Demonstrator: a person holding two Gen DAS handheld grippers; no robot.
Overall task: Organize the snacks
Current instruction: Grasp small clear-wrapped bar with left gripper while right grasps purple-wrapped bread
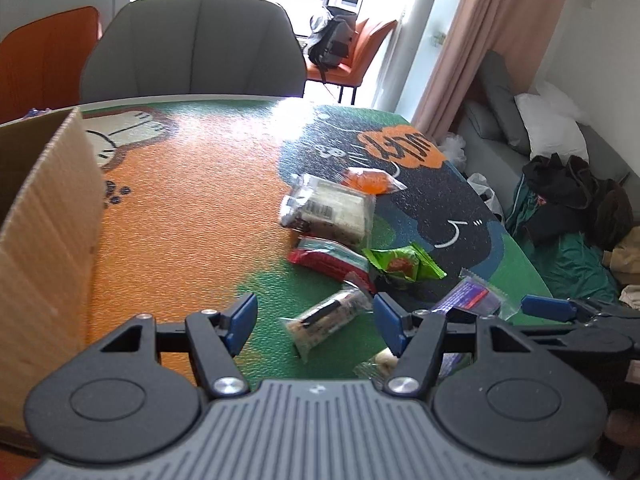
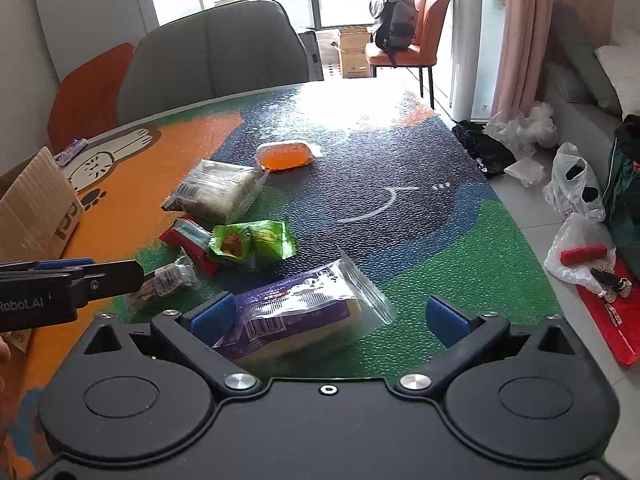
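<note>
Several snack packets lie on the patterned table mat (image 1: 192, 208). My left gripper (image 1: 316, 320) is open, its jaws either side of a clear cookie packet (image 1: 326, 318) lying on the mat. My right gripper (image 2: 332, 316) is open around a purple packet (image 2: 296, 316) whose left end lies against the left pad. Beyond lie a green packet (image 2: 252, 240), a red packet (image 2: 188, 240), a large white packet (image 2: 216, 192) and an orange packet (image 2: 284, 155). A cardboard box (image 1: 44, 216) stands at the left.
A grey chair (image 1: 192, 44) and an orange chair (image 1: 44, 60) stand behind the table. Right of the table edge are a sofa with clothes (image 1: 560, 184) and plastic bags on the floor (image 2: 576, 188). The left gripper shows in the right wrist view (image 2: 72, 280).
</note>
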